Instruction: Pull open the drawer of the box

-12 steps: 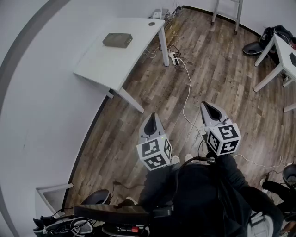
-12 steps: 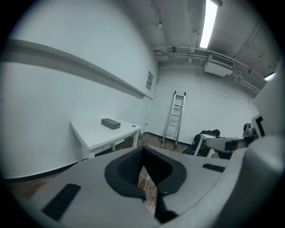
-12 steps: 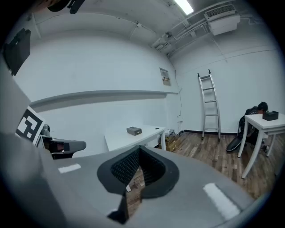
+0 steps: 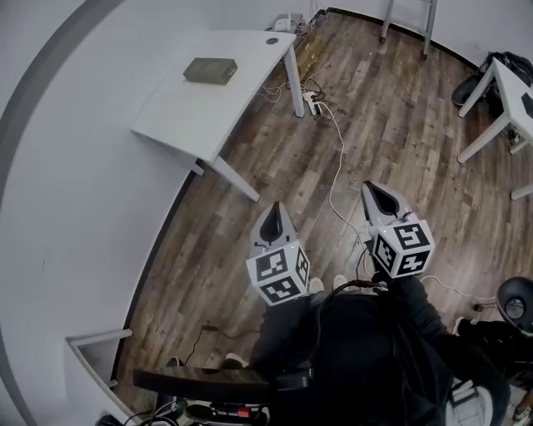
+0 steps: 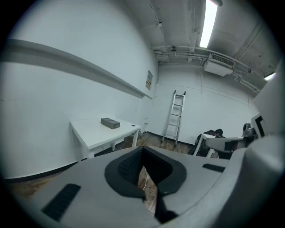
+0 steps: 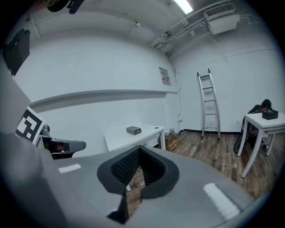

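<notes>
A small dark grey box (image 4: pixel 210 70) lies on a white table (image 4: pixel 191 116) by the curved wall, far ahead and to the left of both grippers. It also shows as the box (image 5: pixel 110 123) in the left gripper view and the box (image 6: pixel 133 130) in the right gripper view. Its drawer cannot be made out at this distance. My left gripper (image 4: pixel 276 210) and right gripper (image 4: pixel 373 190) hang side by side over the wooden floor in front of the person, both shut and holding nothing. In their own views the left gripper (image 5: pixel 143 150) and right gripper (image 6: pixel 139 151) have their jaws together.
A ladder (image 4: pixel 408 18) leans at the far wall. A second white table (image 4: pixel 498 108) stands at the right with dark things beside it. A power strip (image 4: pixel 314 103) and white cables (image 4: pixel 336 179) lie on the floor between me and the box's table.
Both grippers keep the same place in the head view. The scene at the edges has slid slightly: the clutter at the bottom left has dropped mostly out of view.
</notes>
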Action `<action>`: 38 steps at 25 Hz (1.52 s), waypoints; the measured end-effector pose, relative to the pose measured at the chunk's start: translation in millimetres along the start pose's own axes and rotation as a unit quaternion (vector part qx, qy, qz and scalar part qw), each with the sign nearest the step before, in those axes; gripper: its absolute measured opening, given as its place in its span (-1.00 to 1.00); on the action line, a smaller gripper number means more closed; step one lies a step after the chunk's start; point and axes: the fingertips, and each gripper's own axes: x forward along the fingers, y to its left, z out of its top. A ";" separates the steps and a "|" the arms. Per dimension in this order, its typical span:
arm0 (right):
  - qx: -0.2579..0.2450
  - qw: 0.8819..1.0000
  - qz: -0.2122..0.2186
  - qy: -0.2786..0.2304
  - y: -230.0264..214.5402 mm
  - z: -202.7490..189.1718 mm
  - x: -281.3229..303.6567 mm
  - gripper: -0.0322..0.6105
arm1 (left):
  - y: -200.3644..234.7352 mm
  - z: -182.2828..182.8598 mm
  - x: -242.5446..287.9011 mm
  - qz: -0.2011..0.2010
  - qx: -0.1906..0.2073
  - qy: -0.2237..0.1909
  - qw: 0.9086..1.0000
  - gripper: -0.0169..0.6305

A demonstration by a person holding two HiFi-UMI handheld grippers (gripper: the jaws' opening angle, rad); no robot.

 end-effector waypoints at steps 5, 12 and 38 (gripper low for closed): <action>0.005 1.000 -0.004 -0.004 -3.5 0.5 -1.3 -0.91 | -1.5 0.6 1.0 0.001 0.001 0.001 1.000 -0.96; 0.009 1.000 -0.010 -0.008 -24.2 1.3 -9.7 -0.91 | -10.5 -3.4 1.4 0.012 -0.008 0.001 1.000 -0.96; 0.019 0.995 -0.100 -0.022 -111.6 91.4 215.1 -0.91 | 40.1 121.0 255.0 -0.062 0.025 -0.002 0.998 -0.96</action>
